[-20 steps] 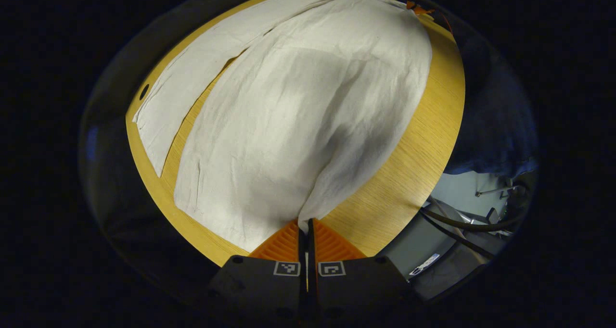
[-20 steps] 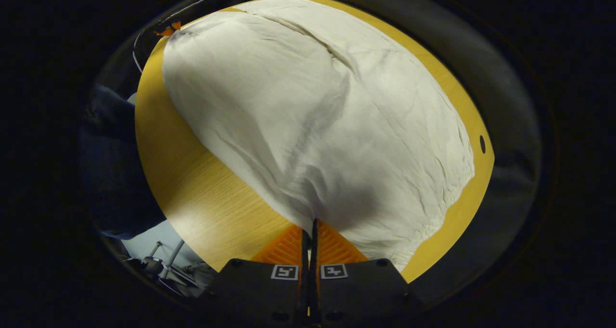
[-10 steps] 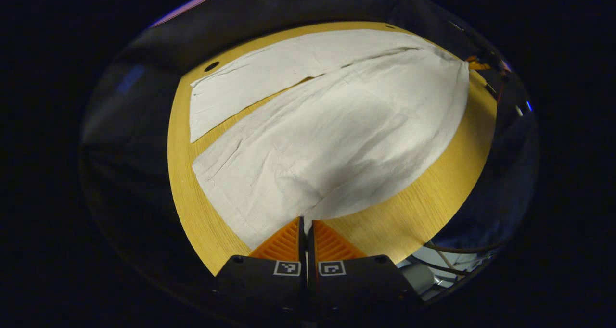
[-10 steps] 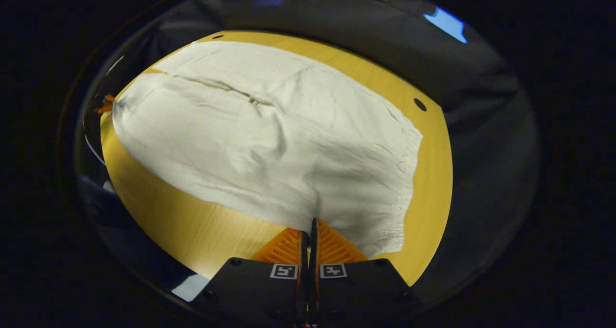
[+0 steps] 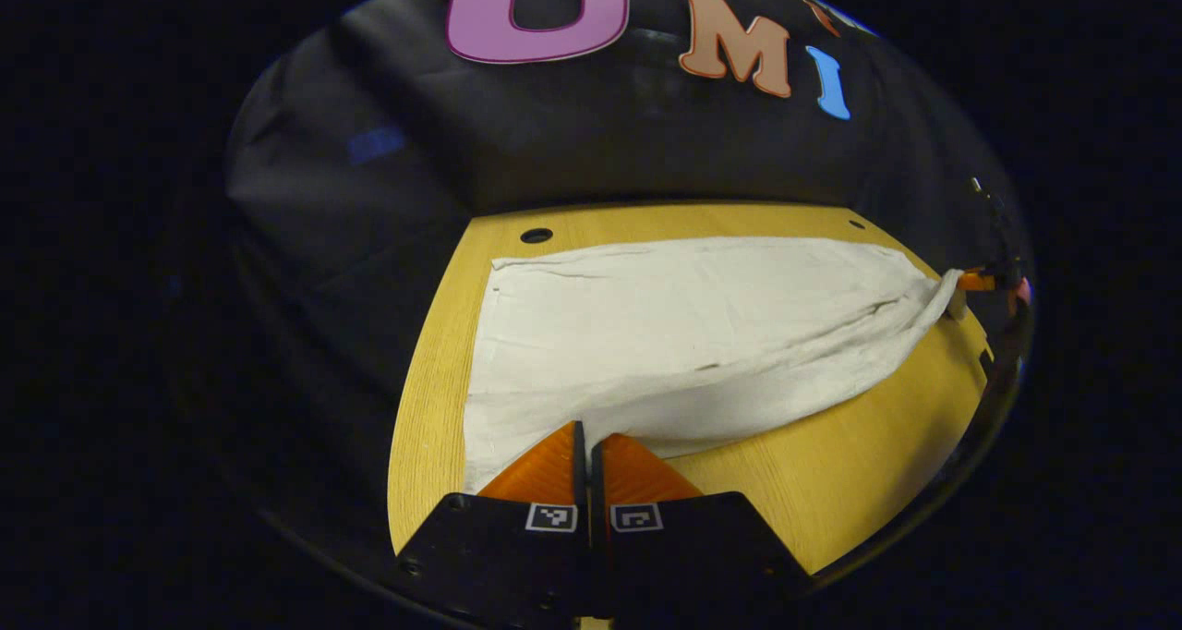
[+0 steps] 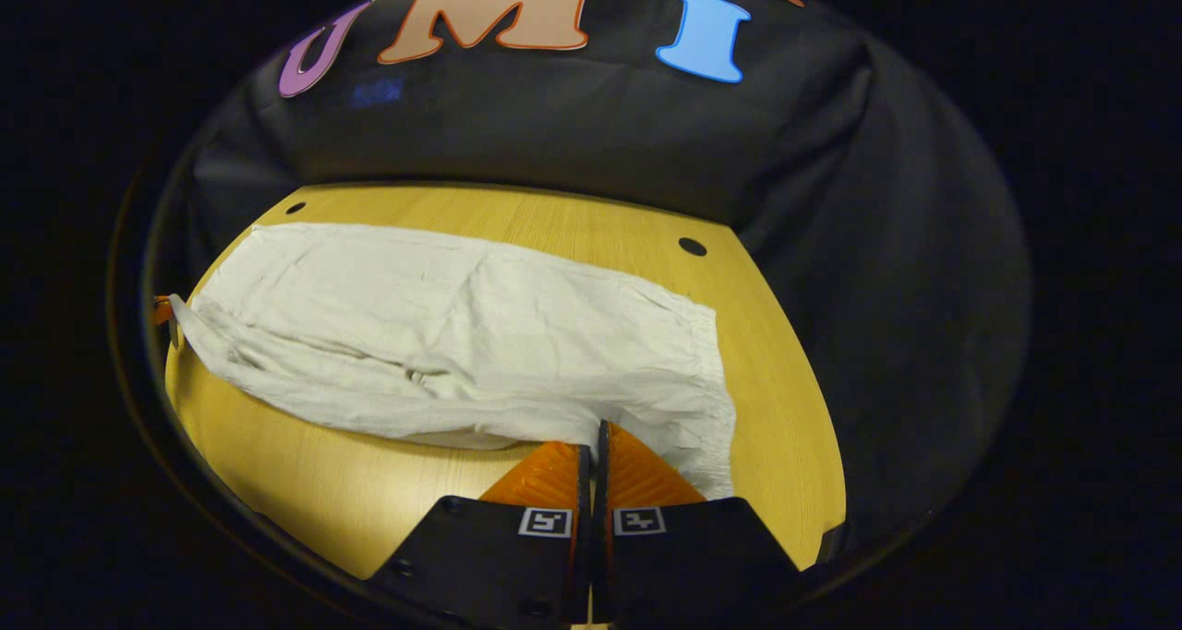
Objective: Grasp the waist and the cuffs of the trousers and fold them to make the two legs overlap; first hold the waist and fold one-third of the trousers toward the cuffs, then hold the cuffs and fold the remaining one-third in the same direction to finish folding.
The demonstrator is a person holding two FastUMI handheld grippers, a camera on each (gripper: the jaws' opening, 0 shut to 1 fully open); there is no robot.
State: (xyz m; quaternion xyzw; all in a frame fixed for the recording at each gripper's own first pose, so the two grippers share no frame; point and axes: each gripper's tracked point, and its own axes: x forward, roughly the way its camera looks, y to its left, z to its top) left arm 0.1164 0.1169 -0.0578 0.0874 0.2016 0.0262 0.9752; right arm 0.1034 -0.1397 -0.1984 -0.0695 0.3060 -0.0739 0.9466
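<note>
Wood-grain counter [image 5: 831,482] with small round holes, carrying crumpled off-white woven trousers [image 5: 702,334] folded lengthwise along its far side. Left hand-held gripper [image 5: 588,441] pinched tight on the cuff hem; right hand-held gripper [image 6: 596,436] clamped on the gathered waist.

Trousers [image 5: 702,334] are noted as plain off-white, unpatterned. Table [image 5: 831,482] is seen as yellow-tan wood grain. Black-and-white square markers [image 6: 545,522] are borne at 6 o'clock.
</note>
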